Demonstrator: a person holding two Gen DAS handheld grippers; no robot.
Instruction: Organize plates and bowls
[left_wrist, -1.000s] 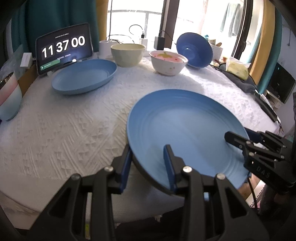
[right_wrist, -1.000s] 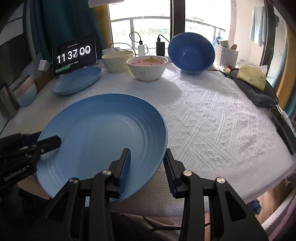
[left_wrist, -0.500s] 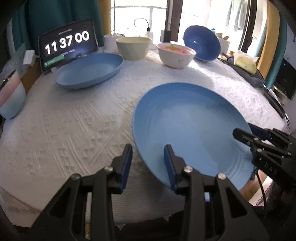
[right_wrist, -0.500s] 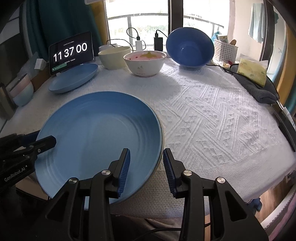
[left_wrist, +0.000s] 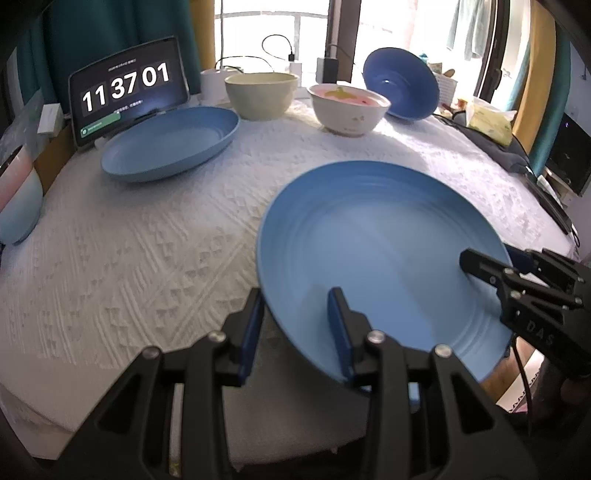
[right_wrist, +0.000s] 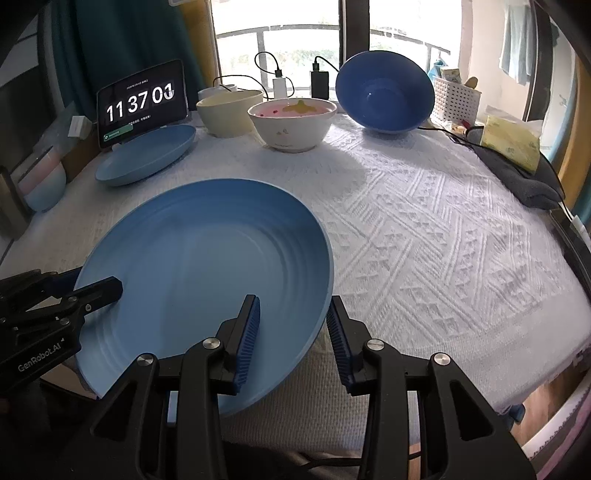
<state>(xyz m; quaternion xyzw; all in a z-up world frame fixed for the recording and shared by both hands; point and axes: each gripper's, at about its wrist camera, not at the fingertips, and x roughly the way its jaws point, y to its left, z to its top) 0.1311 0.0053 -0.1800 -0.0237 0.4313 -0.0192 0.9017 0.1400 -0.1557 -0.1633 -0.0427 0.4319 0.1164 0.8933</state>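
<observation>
A large light-blue plate hangs tilted over the near edge of the white-clothed table. My left gripper is shut on its left rim, one pad under the edge and one on the inner face. My right gripper is shut on the right rim in the same way. Each gripper shows in the other's view, the right gripper and the left gripper. Farther back lie an oval blue plate, a cream bowl, a white bowl with a pink inside and a tilted dark-blue bowl.
A tablet clock stands at the back left, with chargers and cables behind the bowls. A pink-and-blue bowl sits off the table's left side. At the right are a white basket, a yellow packet and a dark cloth.
Both grippers keep their hold on the large plate, which has barely shifted. The tablet clock has ticked from 00 to 01.
</observation>
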